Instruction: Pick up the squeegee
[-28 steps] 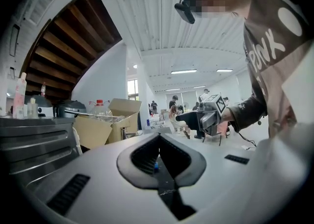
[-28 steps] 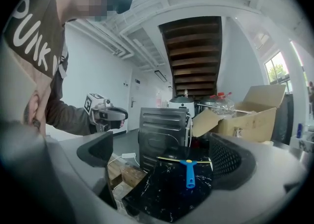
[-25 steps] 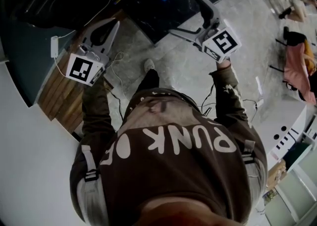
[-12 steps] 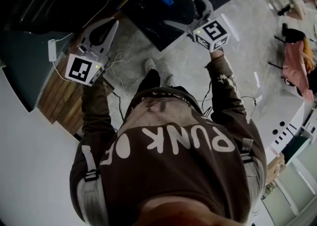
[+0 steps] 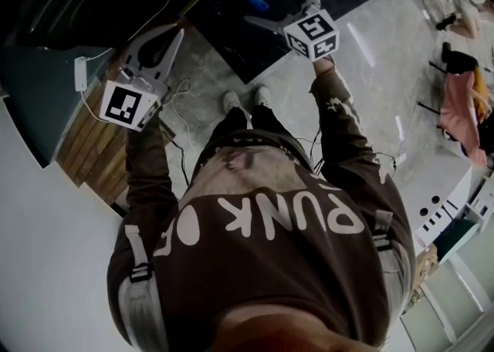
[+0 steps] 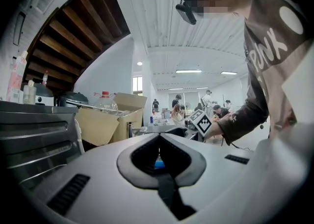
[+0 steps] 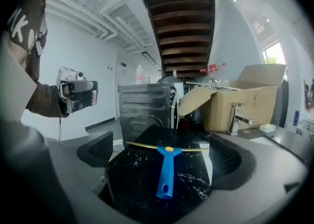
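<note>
I aim my right gripper [image 7: 163,158], jaws spread wide and empty, at the blue-handled, yellow-bladed plastic squeegee [image 7: 165,171] lying flat on the black marbled slab [image 7: 131,171], handle toward me for gripping, while my left gripper [image 6: 159,139] idles aside, jaws pressed together.

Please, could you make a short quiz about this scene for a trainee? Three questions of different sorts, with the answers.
1. What colour is the handle of the squeegee?
2. True or false: the right tool is shut on the squeegee.
3. The left tool is: A) open; B) shut; C) out of view.
Key: 1. Blue. 2. False: its jaws stand apart, and the squeegee lies free on the black marbled slab. 3. B.
</note>
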A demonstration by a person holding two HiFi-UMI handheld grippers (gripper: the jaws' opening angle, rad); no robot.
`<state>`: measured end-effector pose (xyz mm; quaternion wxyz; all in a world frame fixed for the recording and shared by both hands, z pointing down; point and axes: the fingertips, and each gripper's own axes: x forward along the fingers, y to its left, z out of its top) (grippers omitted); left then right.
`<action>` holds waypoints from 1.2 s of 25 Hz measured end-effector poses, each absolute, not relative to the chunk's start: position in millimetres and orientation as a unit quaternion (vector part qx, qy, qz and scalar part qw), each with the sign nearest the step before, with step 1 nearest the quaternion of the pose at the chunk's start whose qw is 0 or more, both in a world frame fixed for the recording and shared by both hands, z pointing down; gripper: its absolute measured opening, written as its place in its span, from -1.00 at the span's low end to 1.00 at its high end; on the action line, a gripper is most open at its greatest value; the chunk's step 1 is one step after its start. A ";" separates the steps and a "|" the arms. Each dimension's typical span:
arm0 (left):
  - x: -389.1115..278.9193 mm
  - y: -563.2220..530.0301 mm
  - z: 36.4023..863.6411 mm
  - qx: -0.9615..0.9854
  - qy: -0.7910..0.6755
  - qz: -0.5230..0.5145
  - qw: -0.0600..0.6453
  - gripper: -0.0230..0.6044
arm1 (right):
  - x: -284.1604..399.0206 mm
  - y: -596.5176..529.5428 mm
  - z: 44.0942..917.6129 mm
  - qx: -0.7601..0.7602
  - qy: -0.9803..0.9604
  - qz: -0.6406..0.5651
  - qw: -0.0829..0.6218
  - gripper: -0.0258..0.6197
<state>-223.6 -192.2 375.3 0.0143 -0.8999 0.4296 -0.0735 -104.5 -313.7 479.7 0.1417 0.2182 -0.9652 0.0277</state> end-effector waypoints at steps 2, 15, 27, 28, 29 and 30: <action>-222.0 -195.5 373.1 -0.896 0.437 -0.072 0.014 -0.92 | -106.8 -324.2 494.7 0.220 -0.963 0.038 0.152 0.92; -213.9 -209.0 373.7 -0.890 0.448 -0.083 0.013 -0.92 | -132.4 -358.5 561.1 0.208 -0.950 0.073 0.221 0.92; -219.0 -207.7 372.5 -0.889 0.449 -0.087 0.010 -0.92 | -136.9 -363.8 604.4 0.212 -0.928 0.102 0.288 0.88; -219.1 -207.7 372.8 -0.889 0.449 -0.087 0.010 -0.92 | -136.5 -363.9 607.3 0.214 -0.926 0.101 0.294 0.87; -219.2 -207.8 372.8 -0.889 0.448 -0.087 0.010 -0.92 | -136.4 -364.0 609.5 0.215 -0.924 0.100 0.300 0.87; -219.6 -207.8 372.7 -0.889 0.449 -0.088 0.010 -0.92 | -136.5 -364.3 611.2 0.217 -0.922 0.097 0.305 0.87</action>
